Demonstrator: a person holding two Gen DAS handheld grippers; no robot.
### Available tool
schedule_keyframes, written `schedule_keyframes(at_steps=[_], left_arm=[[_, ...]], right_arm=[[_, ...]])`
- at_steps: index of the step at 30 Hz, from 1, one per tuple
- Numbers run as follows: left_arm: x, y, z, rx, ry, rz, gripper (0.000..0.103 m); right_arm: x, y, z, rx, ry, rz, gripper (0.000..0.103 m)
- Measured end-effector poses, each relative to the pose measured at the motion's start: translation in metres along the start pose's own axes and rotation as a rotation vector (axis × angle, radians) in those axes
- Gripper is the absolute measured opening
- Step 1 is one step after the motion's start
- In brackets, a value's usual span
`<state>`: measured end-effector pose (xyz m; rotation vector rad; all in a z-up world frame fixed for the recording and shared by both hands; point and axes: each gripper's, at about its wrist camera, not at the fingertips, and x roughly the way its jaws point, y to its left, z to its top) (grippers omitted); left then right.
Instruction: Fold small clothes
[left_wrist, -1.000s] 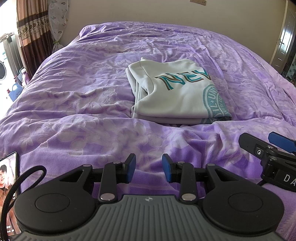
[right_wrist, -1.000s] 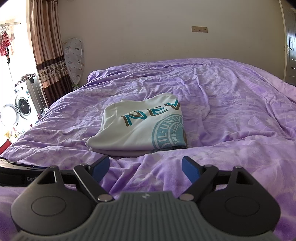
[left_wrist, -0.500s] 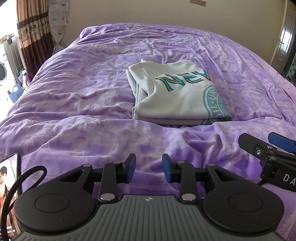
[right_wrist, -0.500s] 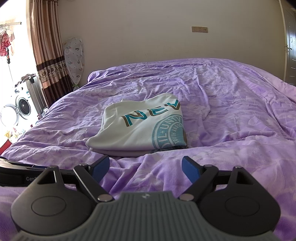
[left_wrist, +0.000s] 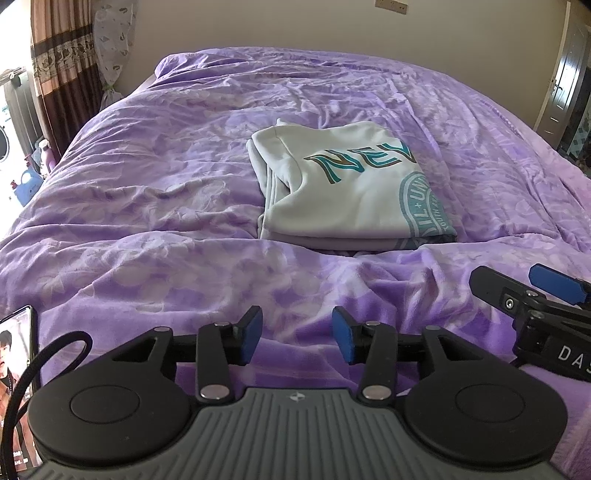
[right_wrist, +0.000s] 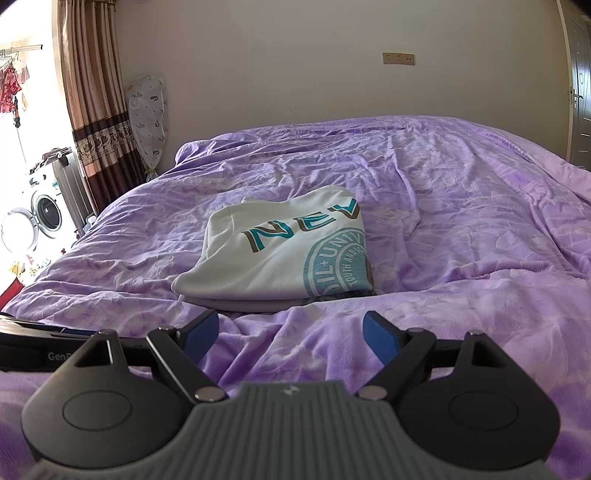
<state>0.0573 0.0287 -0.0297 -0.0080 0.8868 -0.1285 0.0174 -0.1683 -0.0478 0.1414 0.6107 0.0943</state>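
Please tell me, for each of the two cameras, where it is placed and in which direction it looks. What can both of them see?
Left wrist view: sits on the left gripper, looks forward over the purple bedspread at the folded white shirt; its jaws are opening, nothing between them; the right gripper shows at right.
Right wrist view: sits on the right gripper, open and empty, facing the same shirt and the far wall; the left gripper shows at left.
Shared: shirt, bedspread, wall socket, curtain.

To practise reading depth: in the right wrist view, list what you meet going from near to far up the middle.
Open right claw → crumpled purple bedspread → folded white printed shirt → beige wall.
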Motion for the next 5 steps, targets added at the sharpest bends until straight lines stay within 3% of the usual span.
schedule_keyframes(at_steps=[5], left_arm=[[0.0002, -0.0003, 0.0000, 0.002, -0.002, 0.003, 0.053]], right_arm=[[0.0006, -0.0002, -0.0001, 0.000, 0.000, 0.000, 0.081]])
